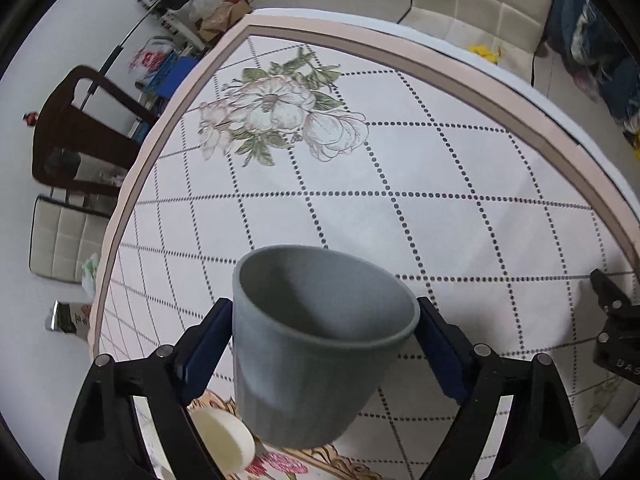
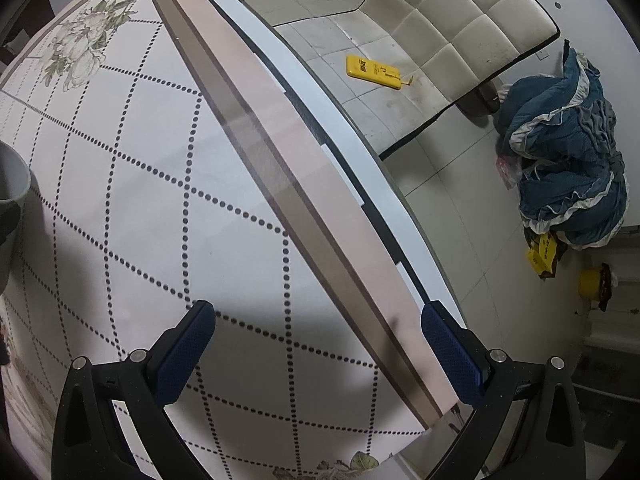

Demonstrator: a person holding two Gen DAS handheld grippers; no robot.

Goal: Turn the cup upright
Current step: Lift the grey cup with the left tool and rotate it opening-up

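A grey-blue ribbed cup sits between the blue pads of my left gripper, mouth up and tilted a little toward the far side. The pads press on both of its sides, so the gripper is shut on it. The cup's base hangs low in the left wrist view, just over the tablecloth. My right gripper is open and empty over the table's right edge. A sliver of the cup shows at the far left of the right wrist view.
A small cream round object lies on the table under my left gripper. The right gripper's black body shows at the right. Chairs, a yellow pack and blue clothes are off the table.
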